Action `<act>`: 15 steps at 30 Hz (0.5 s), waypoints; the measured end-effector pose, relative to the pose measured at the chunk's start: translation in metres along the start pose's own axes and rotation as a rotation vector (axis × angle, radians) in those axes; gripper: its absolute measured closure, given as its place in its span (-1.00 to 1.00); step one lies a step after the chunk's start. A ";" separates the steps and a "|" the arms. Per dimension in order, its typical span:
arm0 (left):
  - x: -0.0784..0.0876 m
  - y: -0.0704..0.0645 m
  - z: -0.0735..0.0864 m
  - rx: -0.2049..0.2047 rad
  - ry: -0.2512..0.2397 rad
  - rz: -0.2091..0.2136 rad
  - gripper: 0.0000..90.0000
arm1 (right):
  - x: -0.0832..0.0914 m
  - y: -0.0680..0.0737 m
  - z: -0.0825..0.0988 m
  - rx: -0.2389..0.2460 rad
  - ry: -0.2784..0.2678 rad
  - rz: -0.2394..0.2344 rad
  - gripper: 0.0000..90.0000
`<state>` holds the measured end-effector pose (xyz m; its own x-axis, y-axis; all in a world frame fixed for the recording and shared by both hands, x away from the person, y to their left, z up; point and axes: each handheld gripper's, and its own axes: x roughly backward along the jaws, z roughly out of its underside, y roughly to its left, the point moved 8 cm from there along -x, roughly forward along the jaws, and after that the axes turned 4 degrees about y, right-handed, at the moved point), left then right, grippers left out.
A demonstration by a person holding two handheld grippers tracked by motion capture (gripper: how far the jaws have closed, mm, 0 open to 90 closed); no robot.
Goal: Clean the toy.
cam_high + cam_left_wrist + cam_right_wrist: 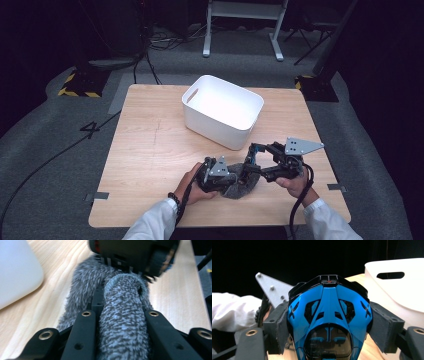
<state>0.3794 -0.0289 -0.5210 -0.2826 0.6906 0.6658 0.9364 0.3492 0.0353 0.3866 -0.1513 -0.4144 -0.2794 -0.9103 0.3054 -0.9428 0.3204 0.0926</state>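
Left gripper [231,176] pinching fuzzy grey knitted cloth pouch [241,184], lying on light wooden bench [150,150] near front edge. Right gripper [251,155] clamping glossy blue-and-black toy car [329,320] between padded jaws, holding it at pouch mouth. White plastic bin [222,111] sitting behind, mid-bench.

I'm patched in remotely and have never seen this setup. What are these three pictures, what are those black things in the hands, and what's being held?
A person sits at a wooden table, holding a hand-operated two-jaw gripper in each hand. The high view looks down from above. The other two pictures come from cameras riding on each gripper, looking along its jaws. The left gripper is clamped on a fuzzy grey sock, which lies on the table. The right gripper grips a shiny blue and black toy, apparently a toy car, pressed between its pads. A white bin stands farther back.
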 end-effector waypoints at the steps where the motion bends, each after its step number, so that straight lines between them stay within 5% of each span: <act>1: 0.001 0.003 0.000 0.016 -0.009 -0.010 0.63 | -0.001 0.001 0.001 0.006 0.009 -0.006 -0.41; 15: 0.030 0.025 -0.012 0.079 -0.121 -0.085 0.64 | -0.018 0.012 0.013 0.035 0.078 -0.044 -0.41</act>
<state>0.3966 -0.0069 -0.4914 -0.3875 0.7261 0.5680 0.8902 0.4548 0.0260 0.3783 -0.1346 -0.4311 -0.2235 -0.8998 0.3747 -0.9600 0.2698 0.0753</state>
